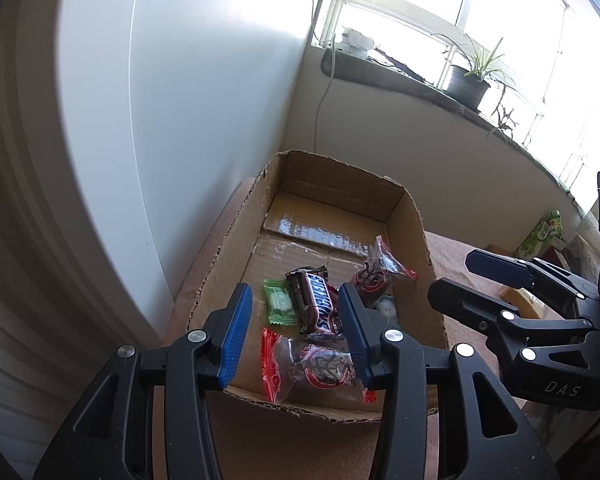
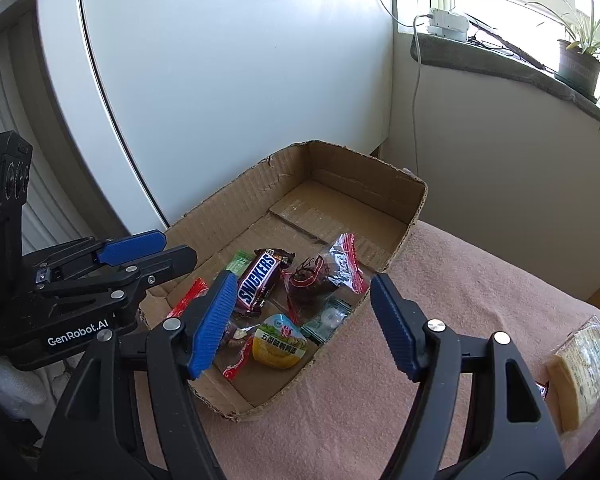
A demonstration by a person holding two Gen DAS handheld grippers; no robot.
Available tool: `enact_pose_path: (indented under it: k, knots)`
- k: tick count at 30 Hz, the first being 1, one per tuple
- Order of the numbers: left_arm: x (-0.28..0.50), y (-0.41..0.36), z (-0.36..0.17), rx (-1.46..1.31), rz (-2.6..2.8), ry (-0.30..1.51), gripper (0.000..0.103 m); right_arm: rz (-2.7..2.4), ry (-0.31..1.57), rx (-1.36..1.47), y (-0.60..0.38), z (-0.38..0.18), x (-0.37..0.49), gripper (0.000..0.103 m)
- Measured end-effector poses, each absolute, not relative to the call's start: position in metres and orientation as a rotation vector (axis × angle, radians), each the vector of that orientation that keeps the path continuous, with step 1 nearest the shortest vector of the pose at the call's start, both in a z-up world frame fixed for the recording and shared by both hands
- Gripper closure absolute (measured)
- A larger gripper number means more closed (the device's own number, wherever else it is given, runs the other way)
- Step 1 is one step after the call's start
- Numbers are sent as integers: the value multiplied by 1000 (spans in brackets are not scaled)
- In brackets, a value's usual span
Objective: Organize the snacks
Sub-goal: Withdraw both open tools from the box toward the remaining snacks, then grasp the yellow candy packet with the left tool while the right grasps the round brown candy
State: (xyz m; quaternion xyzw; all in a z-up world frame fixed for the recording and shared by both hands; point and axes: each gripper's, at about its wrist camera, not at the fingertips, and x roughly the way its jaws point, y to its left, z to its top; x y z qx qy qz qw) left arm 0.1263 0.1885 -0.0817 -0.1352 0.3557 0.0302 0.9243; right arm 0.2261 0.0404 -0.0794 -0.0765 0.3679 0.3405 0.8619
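Presently both grippers, left (image 1: pixel 296 334) and right (image 2: pixel 304 322), were spread wide and empty over the box (image 2: pixel 220 208), which held the Snickers (image 2: pixel 258 282) among other snacks. One packet (image 2: pixel 582 368) lay outside, far right; the right gripper should probably fetch it, gripping across its width.

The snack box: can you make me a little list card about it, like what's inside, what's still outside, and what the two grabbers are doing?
box: open cardboard box on a pink cloth
inside: Snickers bar, green candy, two clear red-edged packets, yellow jelly cup, small greenish packet
outside: pale wrapped snack lying on the cloth to the right
left gripper: open, empty, over the near end of the box
right gripper: open, empty, at the box's right edge
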Motion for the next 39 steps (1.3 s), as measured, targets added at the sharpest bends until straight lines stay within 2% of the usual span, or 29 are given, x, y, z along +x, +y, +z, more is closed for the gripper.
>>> enact_pose_path:
  k: [9, 21, 30, 39]
  knots:
    - [113, 170, -68, -269, 26, 700, 59, 677, 747, -128, 0, -63, 215, 31]
    - [113, 116, -59, -254, -84, 689, 59, 524, 749, -97, -105, -56, 202, 31]
    - [120, 65, -70, -231, -191, 732, 59, 434, 825, -91, -167, -85, 197, 31]
    - [127, 24, -92, -193, -265, 804, 59, 386, 946, -82, -187, -124, 199, 32]
